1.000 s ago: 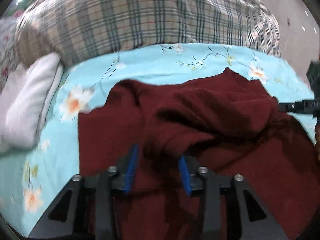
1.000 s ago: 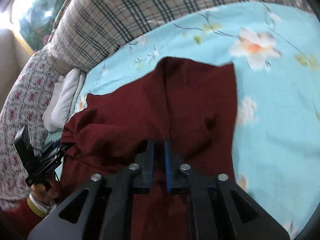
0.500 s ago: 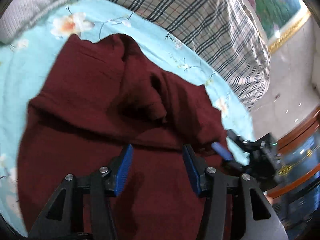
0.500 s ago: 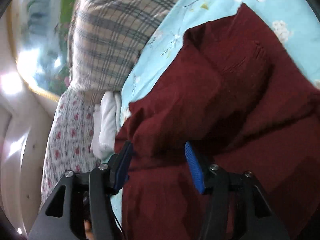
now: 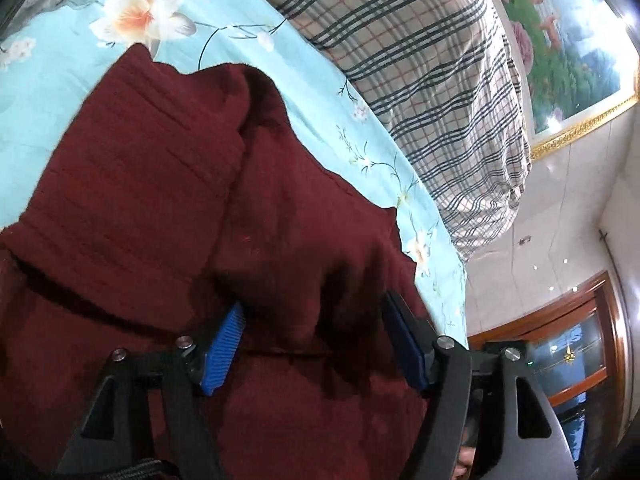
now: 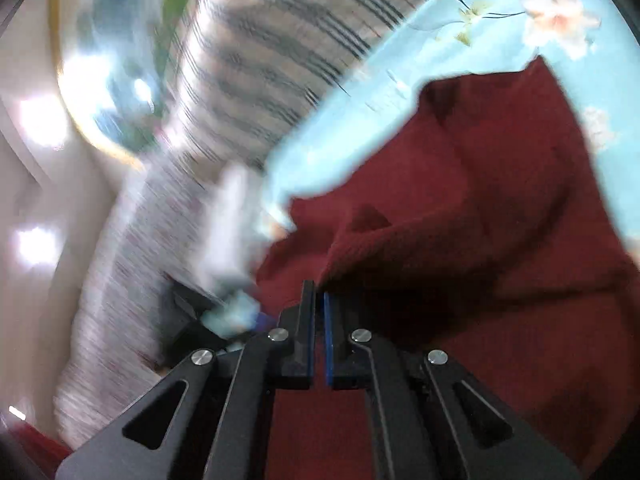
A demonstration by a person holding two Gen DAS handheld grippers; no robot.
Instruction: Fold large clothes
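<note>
The left gripper [image 5: 316, 344] stands with its blue pads [image 5: 224, 350] wide apart; its jaws have just been opening, and a rumpled fold of the dark red ribbed knit garment [image 5: 160, 200] bulges between them without being pressed. The right gripper [image 6: 317, 332] has just been closing and now sits together; whether it pinches a thin edge of the knit at its tips I cannot tell, since the cloth there lies in shadow and the view is blurred.

Outward, the garment spreads toward 12 o'clock across the light blue floral bed sheet [image 5: 224, 24], bunched and doubled along its middle. A large plaid pillow [image 5: 420, 60] lies at 1 o'clock beyond it.

To do this fold well, I judge each gripper should take a single clean edge, not a bundle of layers, then draw the cloth taut and level before laying it over, so the ridge in the middle smooths out.
</note>
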